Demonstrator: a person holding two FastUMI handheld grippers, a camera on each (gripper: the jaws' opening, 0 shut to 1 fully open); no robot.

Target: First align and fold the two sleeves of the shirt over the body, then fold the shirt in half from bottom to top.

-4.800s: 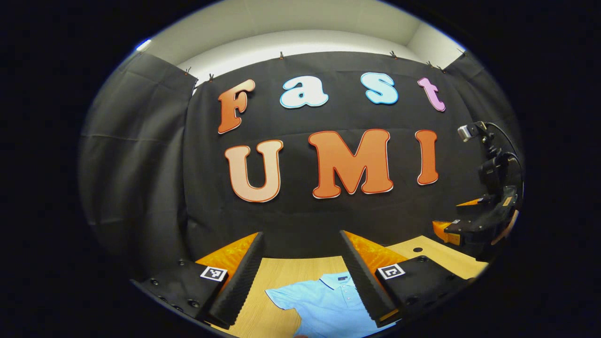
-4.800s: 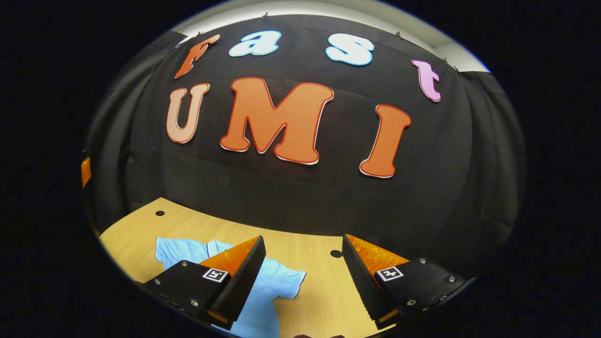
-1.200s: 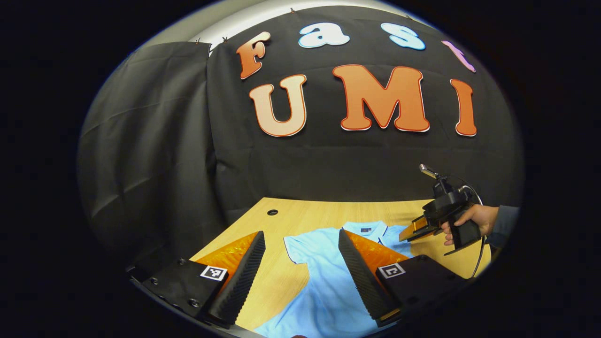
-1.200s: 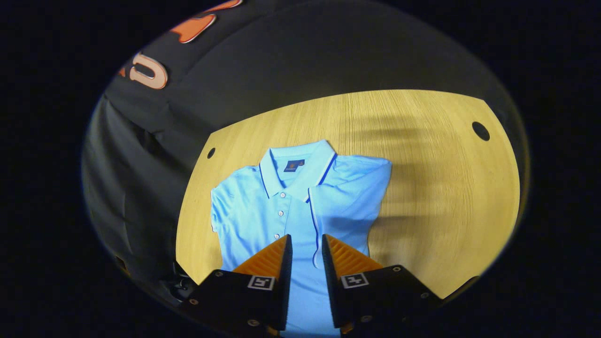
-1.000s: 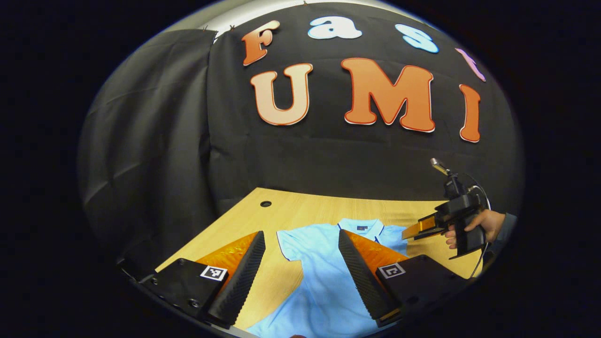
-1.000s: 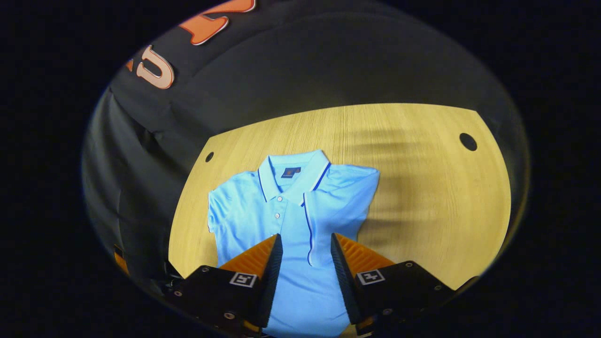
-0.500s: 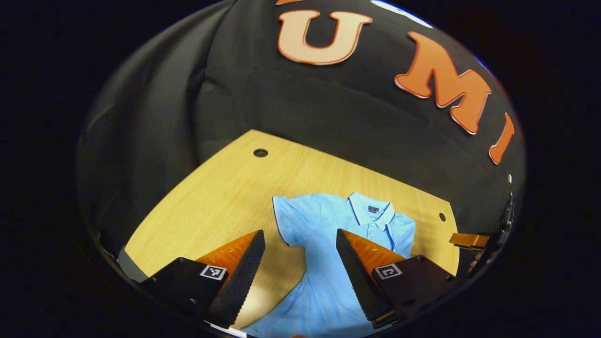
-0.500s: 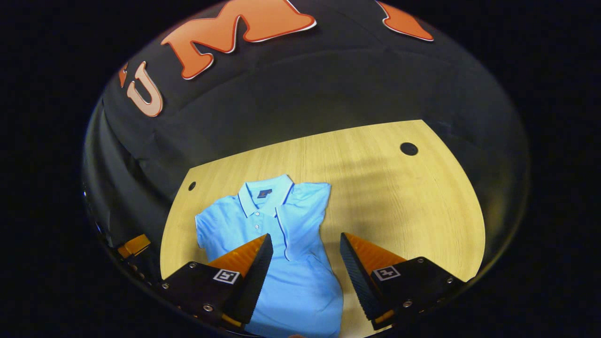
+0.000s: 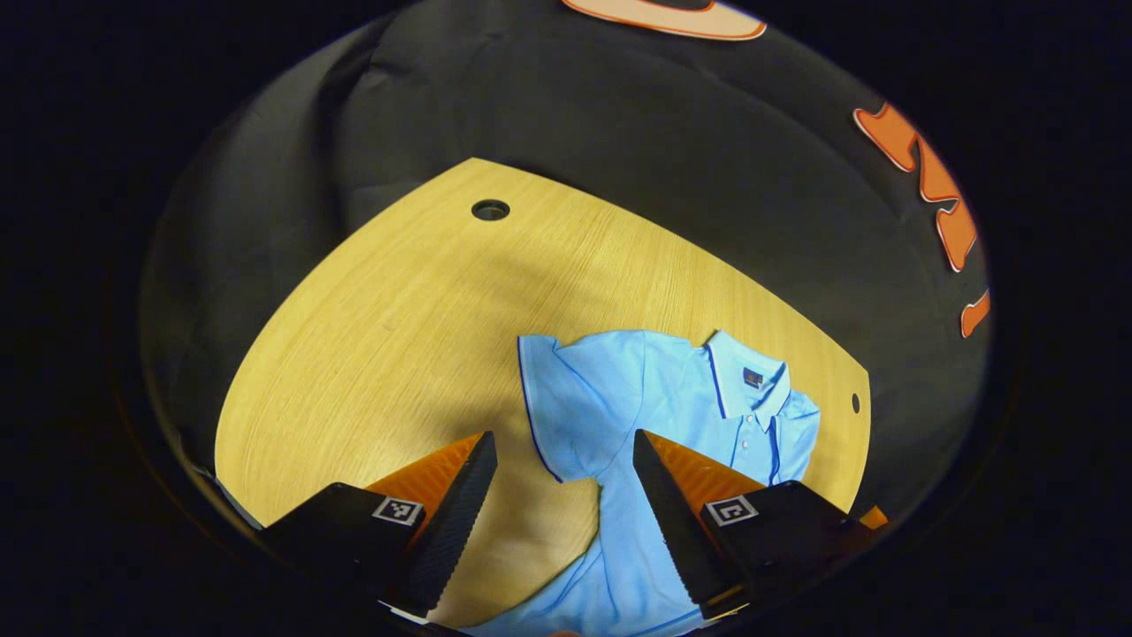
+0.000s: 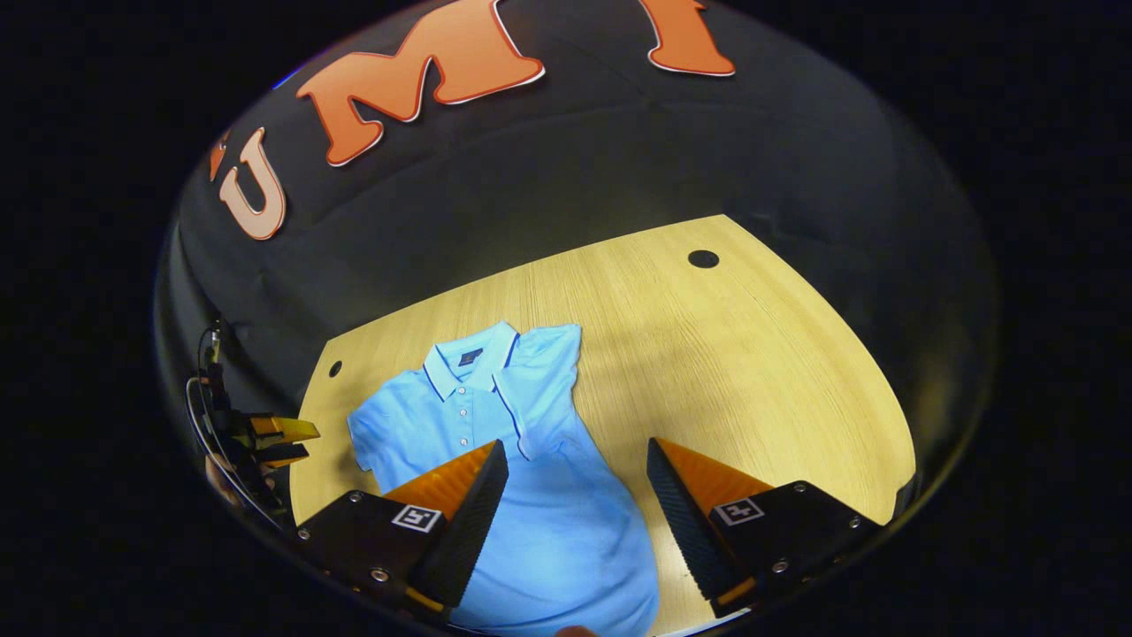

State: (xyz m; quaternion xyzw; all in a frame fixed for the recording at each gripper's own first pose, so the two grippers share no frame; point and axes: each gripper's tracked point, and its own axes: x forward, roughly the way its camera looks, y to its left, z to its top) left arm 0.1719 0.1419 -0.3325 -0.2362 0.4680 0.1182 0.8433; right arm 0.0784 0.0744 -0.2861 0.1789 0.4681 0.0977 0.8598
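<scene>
wooden table [image 9: 398,318] | shirt [image 10: 495,416] flat, collar toward wall | both grippers' jaws wide, empty

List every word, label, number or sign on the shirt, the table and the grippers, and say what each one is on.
Neck label inside the collar of the shirt: a dark patch with a small mark, too small to read.
Square black-and-white markers on the left gripper and on the right gripper: coded patterns, no letters or numbers.
Table: no writing, two round holes.
</scene>
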